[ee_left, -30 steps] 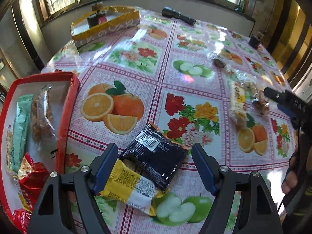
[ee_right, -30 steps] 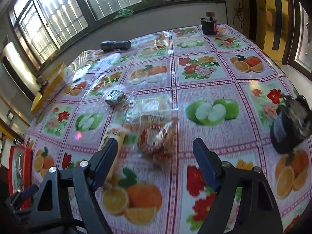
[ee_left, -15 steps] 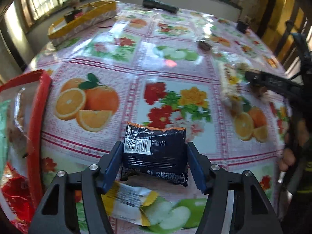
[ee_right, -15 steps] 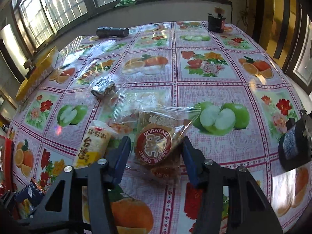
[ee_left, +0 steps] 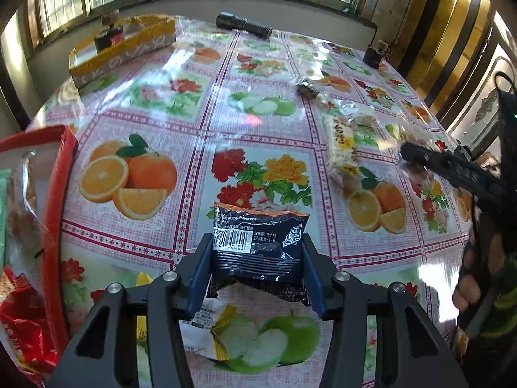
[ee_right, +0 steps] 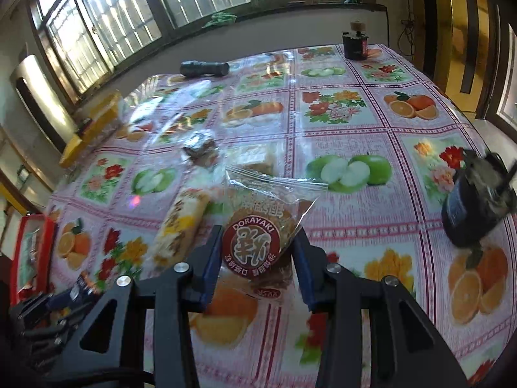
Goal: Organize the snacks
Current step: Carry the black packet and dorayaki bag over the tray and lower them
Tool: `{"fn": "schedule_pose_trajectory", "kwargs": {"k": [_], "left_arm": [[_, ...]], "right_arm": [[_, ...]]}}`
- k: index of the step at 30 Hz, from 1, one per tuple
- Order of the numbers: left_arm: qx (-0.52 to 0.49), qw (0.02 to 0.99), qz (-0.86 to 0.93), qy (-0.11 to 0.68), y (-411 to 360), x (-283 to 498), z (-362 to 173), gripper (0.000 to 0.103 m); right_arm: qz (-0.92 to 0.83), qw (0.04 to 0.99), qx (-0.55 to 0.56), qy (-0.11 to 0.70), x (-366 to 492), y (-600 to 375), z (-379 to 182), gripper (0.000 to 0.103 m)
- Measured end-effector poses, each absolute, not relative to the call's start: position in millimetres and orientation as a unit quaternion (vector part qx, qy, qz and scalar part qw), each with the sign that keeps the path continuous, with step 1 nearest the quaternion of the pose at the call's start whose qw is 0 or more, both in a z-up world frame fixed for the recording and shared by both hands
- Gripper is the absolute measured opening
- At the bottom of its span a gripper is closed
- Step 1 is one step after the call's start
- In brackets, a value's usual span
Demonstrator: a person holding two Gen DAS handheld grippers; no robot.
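L gripper (ee_left: 257, 258) is clamping 1 black pack (ee_left: 258, 242) w/ barcode; R gripper (ee_right: 257, 258) is clamping 1 clear pack (ee_right: 258, 242) reading "DORAYAKI", jaws just closing in.

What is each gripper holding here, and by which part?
The left gripper, its jaws just closing, pinches the black packet by its two side edges. The right gripper, also just closing, pinches the dorayaki pack across its sides.
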State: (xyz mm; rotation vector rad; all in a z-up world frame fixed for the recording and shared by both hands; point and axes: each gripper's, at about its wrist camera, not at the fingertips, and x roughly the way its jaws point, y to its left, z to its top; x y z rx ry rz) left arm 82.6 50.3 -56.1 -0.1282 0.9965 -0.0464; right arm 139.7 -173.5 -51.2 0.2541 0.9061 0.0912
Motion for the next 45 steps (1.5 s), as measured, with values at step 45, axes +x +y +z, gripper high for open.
{"fn": "schedule_pose_trajectory", "kwargs": {"k": [45], "left_arm": [[0.048, 0.923, 0.036, 0.381, -4.6, 19.4, 4.3, 0.051]], "right_arm": [[0.006, 0.926, 0.074, 0.370, 1.4, -174.6, 3.5, 0.043]]}}
